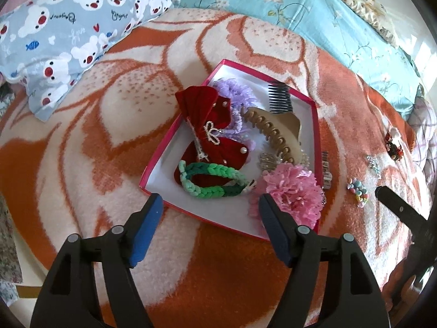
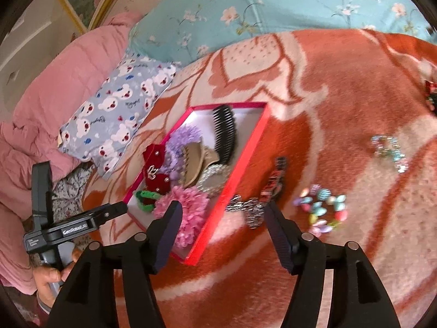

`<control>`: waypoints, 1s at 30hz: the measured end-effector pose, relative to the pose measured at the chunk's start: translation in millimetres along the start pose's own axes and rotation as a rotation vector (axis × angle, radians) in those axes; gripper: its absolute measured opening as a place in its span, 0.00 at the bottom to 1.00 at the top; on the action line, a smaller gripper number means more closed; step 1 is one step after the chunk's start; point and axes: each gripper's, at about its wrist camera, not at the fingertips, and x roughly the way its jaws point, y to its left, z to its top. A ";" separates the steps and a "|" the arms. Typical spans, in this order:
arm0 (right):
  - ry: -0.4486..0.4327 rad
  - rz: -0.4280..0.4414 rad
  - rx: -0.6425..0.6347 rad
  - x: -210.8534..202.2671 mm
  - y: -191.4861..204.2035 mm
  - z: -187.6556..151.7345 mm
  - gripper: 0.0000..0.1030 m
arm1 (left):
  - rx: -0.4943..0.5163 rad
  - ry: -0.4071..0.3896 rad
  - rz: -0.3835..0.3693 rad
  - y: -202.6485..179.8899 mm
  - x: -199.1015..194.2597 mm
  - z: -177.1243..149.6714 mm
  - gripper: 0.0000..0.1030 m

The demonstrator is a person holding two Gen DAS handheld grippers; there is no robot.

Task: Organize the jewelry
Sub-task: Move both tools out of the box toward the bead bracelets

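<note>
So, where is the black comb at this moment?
The black comb lies inside the red box, at its far corner in the left wrist view, just behind the beige claw clip.

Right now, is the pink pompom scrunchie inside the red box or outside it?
Inside. The pink pompom scrunchie lies on the white floor of the red box, in its near corner, within the red rim.

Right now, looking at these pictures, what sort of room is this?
Most likely a bedroom, with the work done on a bed. An orange-and-cream blanket covers the surface, a bear-print pillow and a floral teal quilt lie at its far side, and a pink box of hair accessories sits on the blanket.
</note>
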 end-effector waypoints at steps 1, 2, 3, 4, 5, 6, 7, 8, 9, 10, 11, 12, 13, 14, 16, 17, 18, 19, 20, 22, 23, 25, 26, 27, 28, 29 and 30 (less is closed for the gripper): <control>-0.005 -0.007 0.004 -2.4 -3.2 0.4 0.64 | 0.003 0.000 -0.001 -1.5 -0.6 -0.3 0.71; -0.012 -0.016 0.011 -5.6 -7.7 0.6 0.65 | 0.005 0.002 -0.004 -3.4 -1.2 -0.5 0.72; -0.019 -0.024 0.022 -9.2 -13.2 0.9 0.65 | 0.007 0.002 -0.006 -5.2 -1.9 -0.8 0.73; -0.024 -0.030 0.032 -12.2 -18.6 0.7 0.65 | 0.008 0.003 -0.009 -6.9 -2.6 -1.2 0.75; -0.028 -0.037 0.039 -14.7 -22.5 1.0 0.66 | 0.010 0.004 -0.014 -9.1 -3.0 -1.2 0.75; -0.032 -0.046 0.045 -17.3 -26.7 0.9 0.67 | 0.012 0.005 -0.023 -12.1 -3.5 -1.6 0.75; -0.040 -0.064 0.050 -21.4 -32.9 0.2 0.68 | 0.014 0.006 -0.031 -14.7 -4.5 -2.1 0.75; -0.044 -0.078 0.054 -24.5 -37.7 -0.2 0.68 | 0.018 0.006 -0.043 -18.5 -5.5 -2.4 0.75; -0.048 -0.091 0.059 -27.1 -42.5 -0.7 0.68 | 0.023 0.006 -0.050 -21.7 -6.3 -2.9 0.75; -0.052 -0.106 0.066 -30.6 -48.9 -1.5 0.68 | 0.029 0.006 -0.057 -25.3 -7.2 -3.3 0.75; -0.057 -0.123 0.075 -34.4 -56.0 -2.5 0.69 | 0.038 0.007 -0.066 -30.2 -7.7 -3.3 0.75; -0.060 -0.136 0.084 -37.1 -61.8 -3.5 0.69 | 0.046 0.007 -0.073 -34.8 -8.1 -3.2 0.75; -0.063 -0.151 0.101 -41.1 -71.1 -4.7 0.69 | 0.052 0.007 -0.078 -38.7 -8.5 -3.6 0.75; -0.067 -0.162 0.112 -43.9 -77.5 -5.6 0.68 | 0.060 0.009 -0.086 -43.4 -8.4 -3.6 0.75; -0.074 -0.182 0.128 -48.8 -87.3 -7.0 0.69 | 0.074 0.014 -0.106 -53.3 -7.8 -3.1 0.75; -0.077 -0.193 0.136 -51.4 -93.0 -7.6 0.68 | 0.080 0.019 -0.116 -58.6 -7.2 -3.0 0.75; -0.080 -0.201 0.146 -53.7 -98.5 -7.8 0.69 | 0.089 0.020 -0.128 -64.4 -6.8 -3.0 0.75; -0.083 -0.209 0.154 -55.7 -103.5 -8.0 0.69 | 0.098 0.021 -0.138 -70.2 -6.6 -3.3 0.75; -0.086 -0.216 0.160 -57.3 -107.3 -7.6 0.69 | 0.107 0.024 -0.147 -76.3 -5.7 -3.6 0.75; -0.086 -0.225 0.166 -58.1 -113.5 -6.5 0.68 | 0.122 0.035 -0.169 -89.3 -3.1 -4.9 0.75; -0.085 -0.229 0.168 -58.2 -115.4 -5.7 0.68 | 0.129 0.041 -0.182 -95.4 -1.4 -5.2 0.75; -0.080 -0.234 0.169 -56.6 -120.0 -3.0 0.68 | 0.150 0.052 -0.196 -110.7 2.6 -5.9 0.75; -0.076 -0.236 0.169 -55.3 -122.5 -1.9 0.68 | 0.156 0.055 -0.201 -115.4 3.7 -6.2 0.75; -0.074 -0.237 0.168 -54.0 -124.1 -0.7 0.68 | 0.165 0.062 -0.211 -121.9 6.2 -6.4 0.75; -0.070 -0.239 0.167 -52.0 -125.9 0.8 0.68 | 0.171 0.071 -0.221 -128.3 9.1 -6.6 0.75; -0.065 -0.239 0.165 -49.4 -127.6 2.6 0.69 | 0.175 0.076 -0.228 -133.7 10.9 -6.9 0.75; -0.060 -0.240 0.163 -47.5 -129.7 4.0 0.68 | 0.183 0.086 -0.239 -141.1 14.6 -7.1 0.75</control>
